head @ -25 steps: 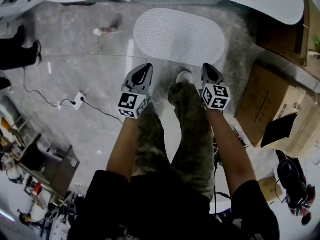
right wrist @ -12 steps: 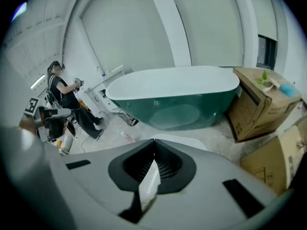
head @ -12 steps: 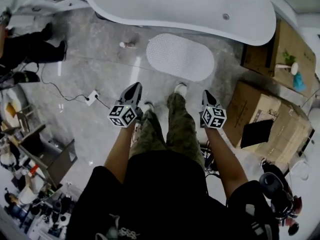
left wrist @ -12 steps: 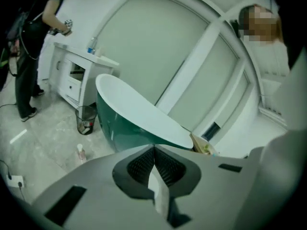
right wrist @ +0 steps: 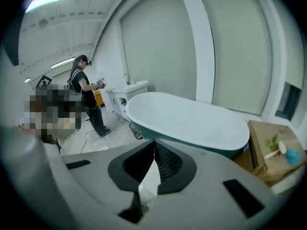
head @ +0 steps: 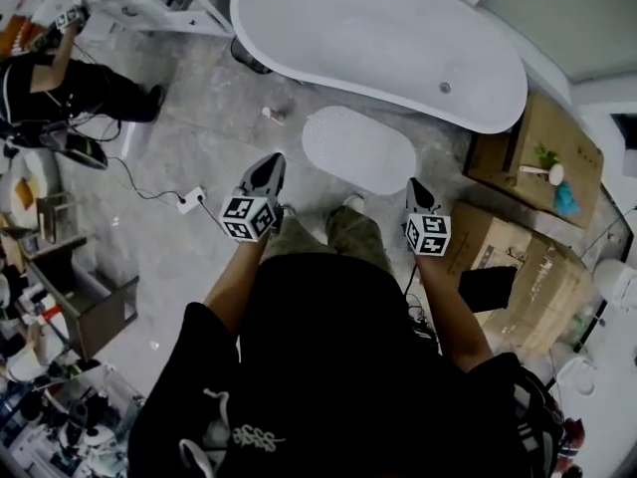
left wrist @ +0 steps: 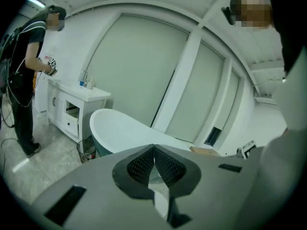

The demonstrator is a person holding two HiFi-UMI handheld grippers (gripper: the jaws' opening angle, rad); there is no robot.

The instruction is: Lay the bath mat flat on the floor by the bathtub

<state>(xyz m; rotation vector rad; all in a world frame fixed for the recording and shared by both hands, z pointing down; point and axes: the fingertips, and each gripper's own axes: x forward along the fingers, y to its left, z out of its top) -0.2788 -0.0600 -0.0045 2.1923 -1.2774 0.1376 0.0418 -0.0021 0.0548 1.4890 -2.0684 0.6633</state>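
The pale oval bath mat (head: 358,149) lies spread flat on the grey floor, right beside the white bathtub (head: 378,38). My left gripper (head: 271,163) hangs in the air left of the mat, jaws shut and empty. At the mat's right, my right gripper (head: 415,188) is also shut with nothing in it. Both are held well above the floor. In the left gripper view the shut left gripper (left wrist: 154,148) points at the bathtub (left wrist: 120,131). The right gripper view shows the shut right gripper (right wrist: 153,145) before the bathtub (right wrist: 192,121). The mat is hidden in both gripper views.
Cardboard boxes (head: 523,272) stand at the right, one holding a small plant (head: 545,157). A power strip with its cable (head: 191,199) lies on the floor at the left. Another person (head: 70,93) stands at the far left by a white cabinet (left wrist: 72,111). A small bin (head: 249,56) sits by the tub's end.
The view has risen and pulled back: the tub and mat look smaller and farther. Both grippers have lifted with it and stay shut.
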